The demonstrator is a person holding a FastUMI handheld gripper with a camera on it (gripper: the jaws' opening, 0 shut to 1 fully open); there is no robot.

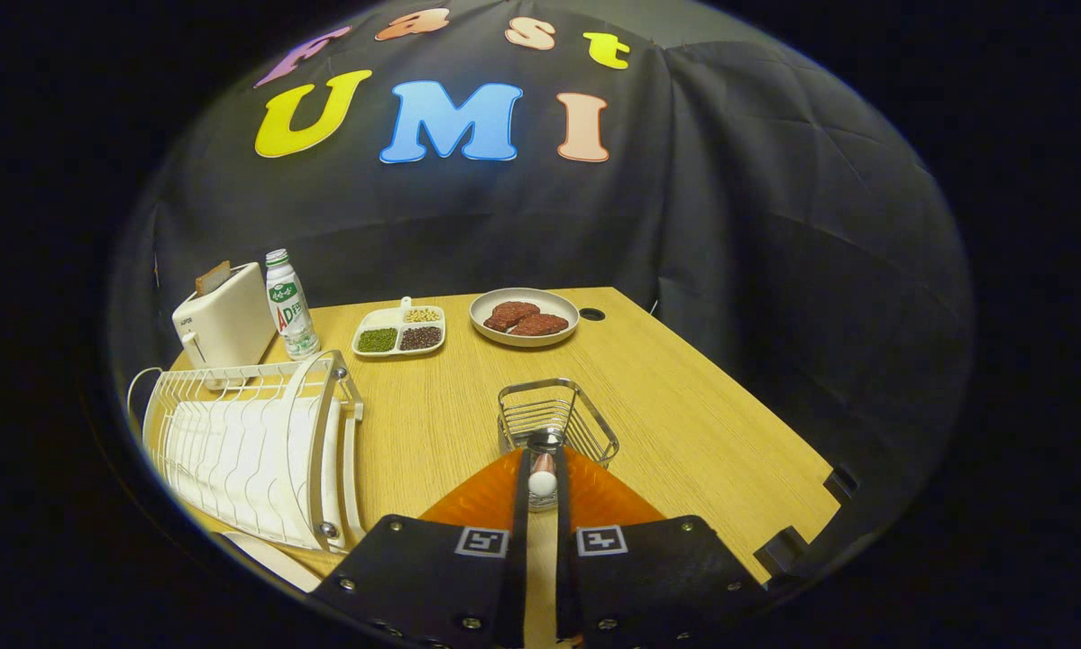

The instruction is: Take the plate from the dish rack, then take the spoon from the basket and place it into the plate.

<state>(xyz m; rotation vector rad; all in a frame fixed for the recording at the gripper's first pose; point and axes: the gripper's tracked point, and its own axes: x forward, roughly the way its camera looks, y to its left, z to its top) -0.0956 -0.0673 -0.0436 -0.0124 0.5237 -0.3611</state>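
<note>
table (432, 424): wood, black cloth wall behind | rack (251, 446) left, basket (558, 419) just ahead of fingers | gripper (541, 491) level above table, clenched on spoon (541, 482)

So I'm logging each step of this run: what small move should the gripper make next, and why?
Probably lift straight up. The gripper has its fingers closed on the white-tipped spoon handle, whose steel bowl sits at the near rim of the small wire basket, so it must clear that rim first.
</note>
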